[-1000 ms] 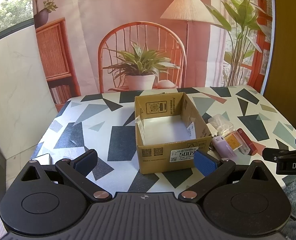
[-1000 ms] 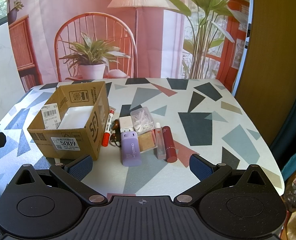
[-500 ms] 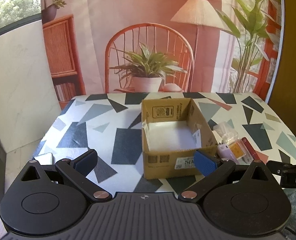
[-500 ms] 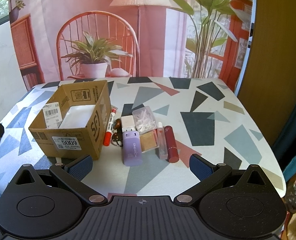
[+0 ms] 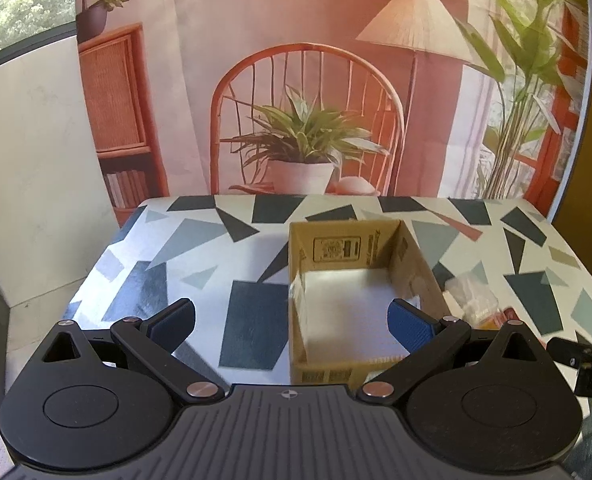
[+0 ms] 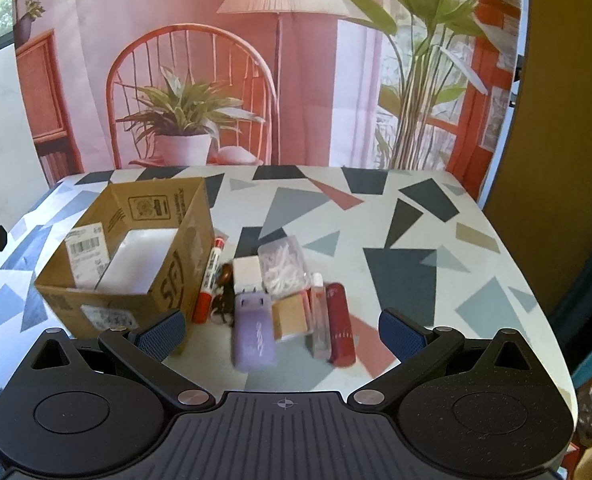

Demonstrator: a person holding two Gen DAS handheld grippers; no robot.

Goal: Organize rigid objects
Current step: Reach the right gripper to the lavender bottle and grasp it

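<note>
An open cardboard box [image 5: 415,256] [image 6: 176,268] with a white bottom stands on the patterned table. Beside its right wall lies a cluster of small items: a red marker [image 6: 210,280], a lilac case [image 6: 254,338], a clear box of white bits [image 6: 282,264], a tan square pack [image 6: 292,316], a clear tube [image 6: 319,316] and a dark red tube [image 6: 339,326]. My left gripper [image 5: 292,320] is open over the box's near left corner. My right gripper [image 6: 282,330] is open just short of the cluster, the lilac case between its fingers' line.
The table [image 6: 415,240] stretches bare to the right and far side, its right edge near a yellow wall. A printed backdrop with a chair and plant rises behind the table. The other gripper's tip [image 5: 587,360] shows at the left view's right edge.
Both grippers have moved forward toward the table. The box has come closer under the left gripper and shifted right in its view; the item cluster has come closer to the right gripper. Both stay open.
</note>
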